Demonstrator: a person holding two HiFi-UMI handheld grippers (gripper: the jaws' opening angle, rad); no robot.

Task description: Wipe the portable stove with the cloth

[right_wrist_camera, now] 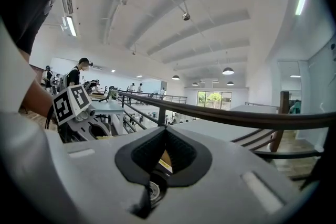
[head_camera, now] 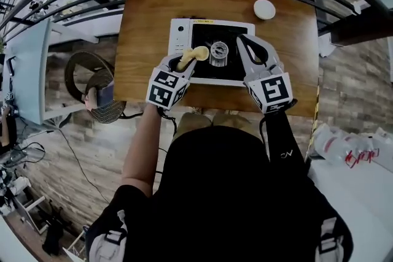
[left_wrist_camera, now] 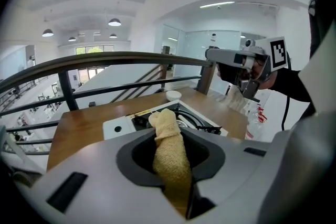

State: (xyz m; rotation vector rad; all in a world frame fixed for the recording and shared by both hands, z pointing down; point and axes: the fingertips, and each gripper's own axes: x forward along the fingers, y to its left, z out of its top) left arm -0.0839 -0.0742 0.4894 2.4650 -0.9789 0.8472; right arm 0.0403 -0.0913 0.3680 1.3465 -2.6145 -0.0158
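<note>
Left gripper (head_camera: 183,63), jaws clamped on the yellow cloth (head_camera: 198,53), holds it over the portable stove (head_camera: 179,34) on the wooden desk (head_camera: 142,40); right gripper (head_camera: 244,45), jaws closed and empty, hovers over the stove's right side

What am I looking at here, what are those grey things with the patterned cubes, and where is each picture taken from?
There is no robot here. A person stands at a wooden table with a two-jaw gripper in each hand, and the marker cubes are part of the grippers. The head view looks down from a camera on the person's head. The other two cameras ride on the grippers and look along their jaws. On the table are a portable stove and a small white round object. The left gripper is shut on a yellow cloth over the stove. The right gripper is shut and empty.
</note>
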